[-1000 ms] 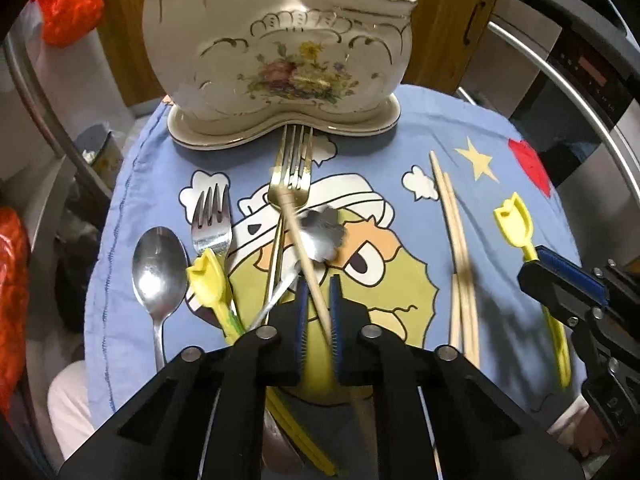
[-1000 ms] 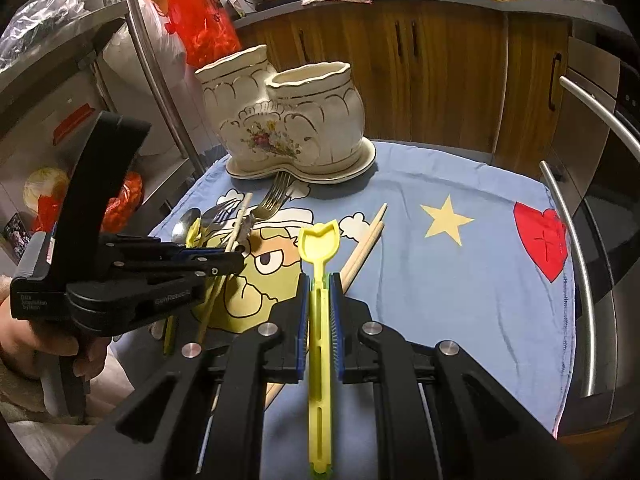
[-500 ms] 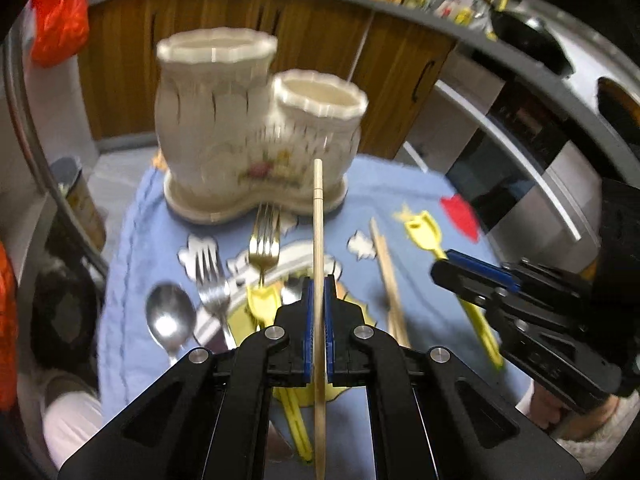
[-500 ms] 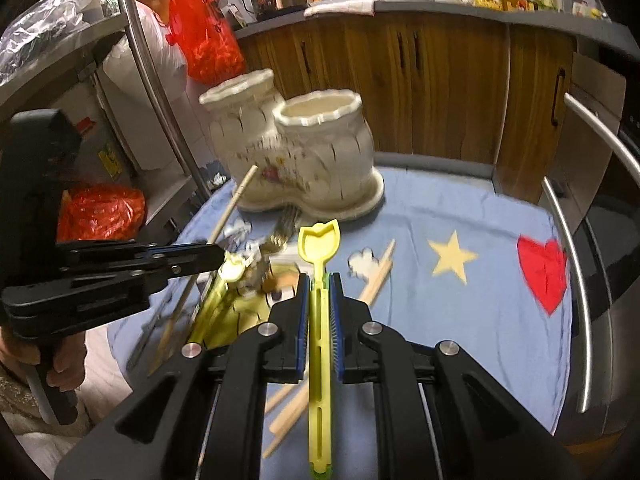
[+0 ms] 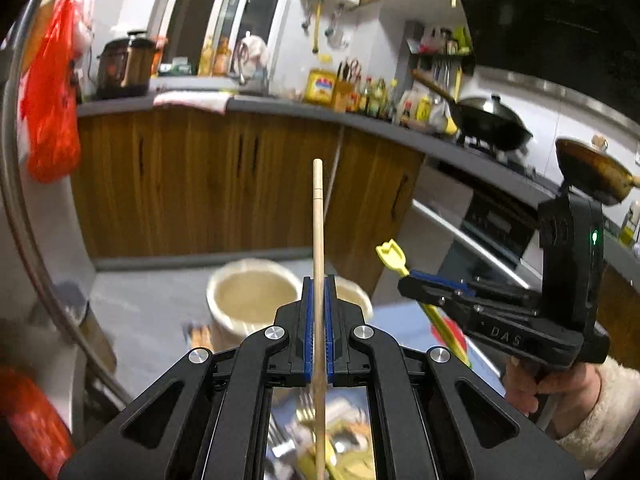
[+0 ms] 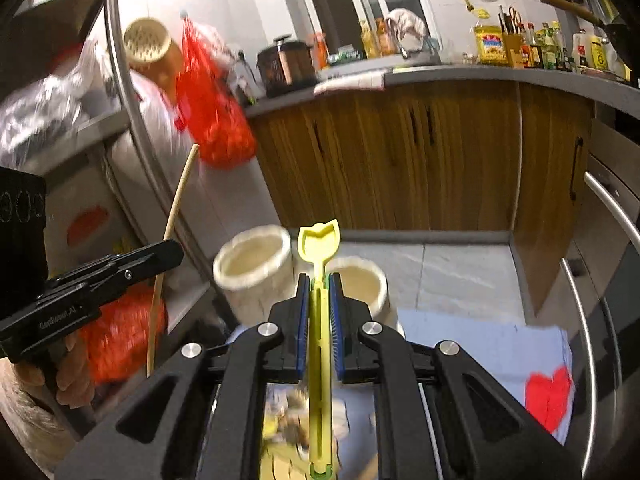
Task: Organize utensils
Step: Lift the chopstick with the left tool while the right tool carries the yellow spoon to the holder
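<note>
- A red plastic bag hangs at far left; wooden cabinets stand behind.
- Your left gripper clamps a pale wooden chopstick upright, over the cream ceramic two-cup holder.
- Your right gripper pinches a yellow plastic fork, above the holder's cups.

Your left claw is matt black plastic with ribbed blue pads, pinching a smooth pale wooden chopstick. At your three o'clock, glossy yellow plastic utensil. Ahead, cream glazed ceramic holder and soft blue cloth.
</note>
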Demonstrator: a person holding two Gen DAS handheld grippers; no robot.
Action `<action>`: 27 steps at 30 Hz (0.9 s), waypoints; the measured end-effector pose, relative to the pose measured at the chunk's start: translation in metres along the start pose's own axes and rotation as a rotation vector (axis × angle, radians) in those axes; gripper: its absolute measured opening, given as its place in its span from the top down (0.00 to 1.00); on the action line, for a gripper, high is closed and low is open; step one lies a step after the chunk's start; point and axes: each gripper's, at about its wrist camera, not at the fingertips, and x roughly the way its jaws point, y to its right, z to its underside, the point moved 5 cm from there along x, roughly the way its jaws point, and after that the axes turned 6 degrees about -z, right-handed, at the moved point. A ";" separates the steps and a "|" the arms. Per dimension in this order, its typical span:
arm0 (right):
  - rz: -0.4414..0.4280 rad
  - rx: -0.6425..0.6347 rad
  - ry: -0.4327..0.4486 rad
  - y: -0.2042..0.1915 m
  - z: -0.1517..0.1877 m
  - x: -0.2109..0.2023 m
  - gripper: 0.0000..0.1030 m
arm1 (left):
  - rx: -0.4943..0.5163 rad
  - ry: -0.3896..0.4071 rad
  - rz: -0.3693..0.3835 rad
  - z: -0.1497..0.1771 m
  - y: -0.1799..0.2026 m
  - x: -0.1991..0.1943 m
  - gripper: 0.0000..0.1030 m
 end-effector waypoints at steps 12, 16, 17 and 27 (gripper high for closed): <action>0.038 0.043 0.130 0.023 -0.037 0.066 0.90 | -0.051 0.144 -0.074 -0.062 -0.037 0.059 0.95; 0.055 0.100 0.131 0.037 -0.029 0.085 0.90 | -0.079 0.142 -0.101 -0.059 -0.048 0.076 0.95; 0.061 0.108 0.137 0.040 -0.028 0.087 0.90 | -0.083 0.146 -0.103 -0.058 -0.049 0.078 0.95; 0.106 0.071 0.155 0.047 -0.017 0.100 0.90 | -0.062 0.097 -0.103 -0.028 -0.046 0.092 0.95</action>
